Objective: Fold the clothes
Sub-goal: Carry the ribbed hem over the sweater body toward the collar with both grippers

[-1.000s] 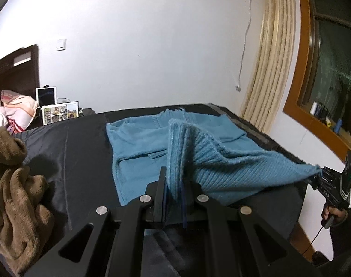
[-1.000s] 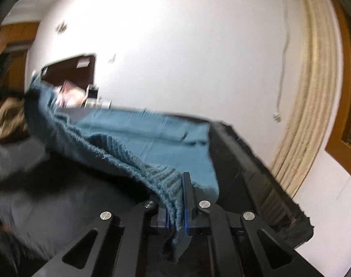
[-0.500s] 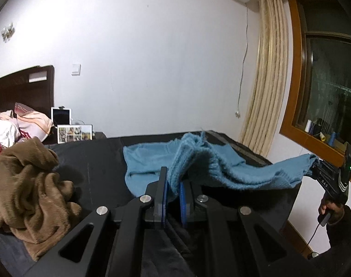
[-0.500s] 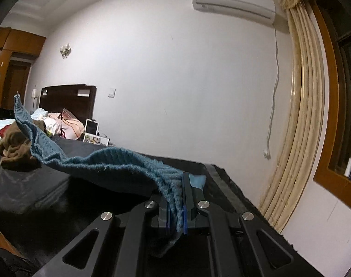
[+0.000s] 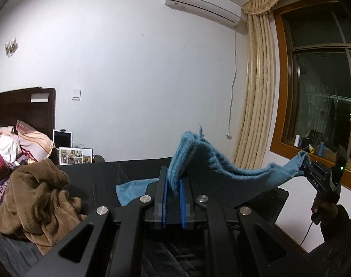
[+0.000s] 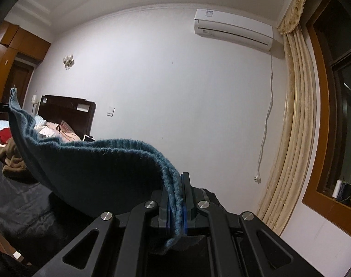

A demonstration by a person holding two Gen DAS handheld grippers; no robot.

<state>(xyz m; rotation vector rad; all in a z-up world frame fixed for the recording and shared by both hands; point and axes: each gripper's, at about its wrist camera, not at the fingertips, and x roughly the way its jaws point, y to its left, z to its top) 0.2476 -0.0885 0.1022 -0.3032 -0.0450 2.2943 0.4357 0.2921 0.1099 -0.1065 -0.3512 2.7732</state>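
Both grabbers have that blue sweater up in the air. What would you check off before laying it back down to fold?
1. Left hand-held gripper clamped on the blue knit sweater: ok.
2. Right hand-held gripper clamped on it: ok.
3. Sweater taut between them: not ok, it sags.
4. Brown blanket apart from the sweater: ok.
5. Black bed cover clear where it lands: cannot tell, partly hidden.

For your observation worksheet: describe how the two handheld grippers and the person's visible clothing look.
The left gripper and right gripper share black angular linkage arms with silver round pivot bolts and blue pads inside the fingers. Seen from outside, the right one has white lettering, a green light and a thin black cable hanging below. The sleeve is dark.
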